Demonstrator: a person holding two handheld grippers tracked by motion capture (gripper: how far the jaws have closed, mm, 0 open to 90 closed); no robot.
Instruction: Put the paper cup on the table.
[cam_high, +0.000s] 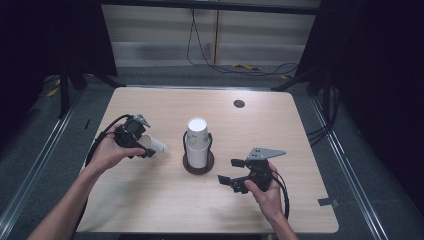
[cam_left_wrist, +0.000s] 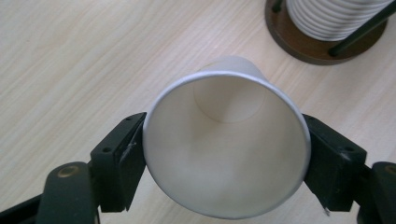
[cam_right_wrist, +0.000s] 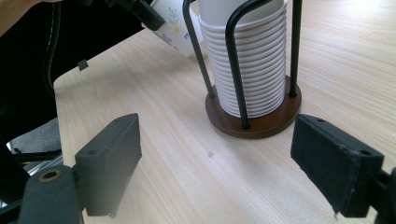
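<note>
Left tongs (cam_left_wrist: 224, 154) pinch a white, flower-printed paper cup (cam_left_wrist: 227, 140) at its rim.

left gripper (cam_left_wrist: 226, 154): fingers (cam_left_wrist: 119, 163) clamp paper cup (cam_left_wrist: 224, 154) rim | mouth faces camera | cup stack (cam_left_wrist: 331, 18) upper right

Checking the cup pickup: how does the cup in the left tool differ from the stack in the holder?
The single cup lies tilted in the left tool, clamped at its rim; the stacked cups stand upside down in the wire holder. The single cup is alone, the stack many nested. Both are white paper.
</note>
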